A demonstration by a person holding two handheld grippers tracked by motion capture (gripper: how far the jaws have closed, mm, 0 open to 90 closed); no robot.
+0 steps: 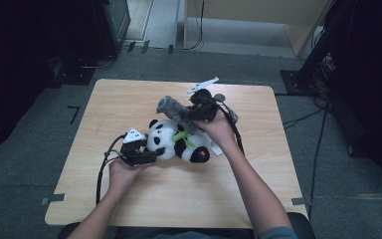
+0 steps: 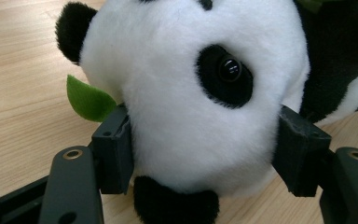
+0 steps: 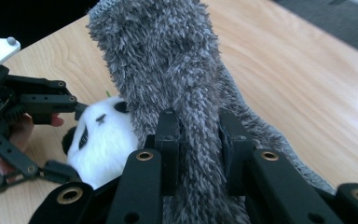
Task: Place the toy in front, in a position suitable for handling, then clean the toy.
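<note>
Left gripper (image 2: 200, 154): clamped on panda (image 2: 191, 93) head | Right gripper (image 3: 198, 154): clamped on grey sock (image 3: 168, 60) | Surface: table (image 1: 129, 99)

No text, label, brand, number or sign could be read on anything in the three views at this moment.

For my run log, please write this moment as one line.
left gripper: shut on panda toy head | right gripper: shut on grey plush, lifted over panda | surface: wooden table
</note>
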